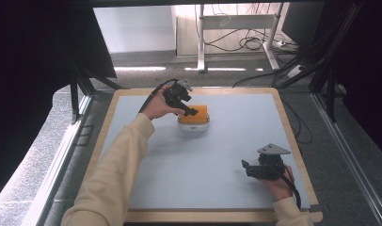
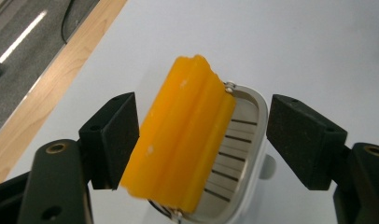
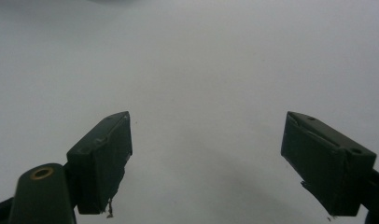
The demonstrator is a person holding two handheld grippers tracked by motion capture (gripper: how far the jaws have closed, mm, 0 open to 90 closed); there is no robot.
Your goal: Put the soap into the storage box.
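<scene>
Orange soap bar resting tilted in its white dish near the table's far edge, probably slick and best gripped across its long sides; left tool spread around it, right tool spread, empty

A pale blue-grey worktop with a light wooden rim is sitting on a speckled grey floor. Beyond the left gripper, a white-legged desk is standing against a pale wall, with black cables trailing beneath it. Strips of light are reflecting off the floor there. Dark panels, possibly curtains, are hanging on both sides, framed by black struts.
</scene>
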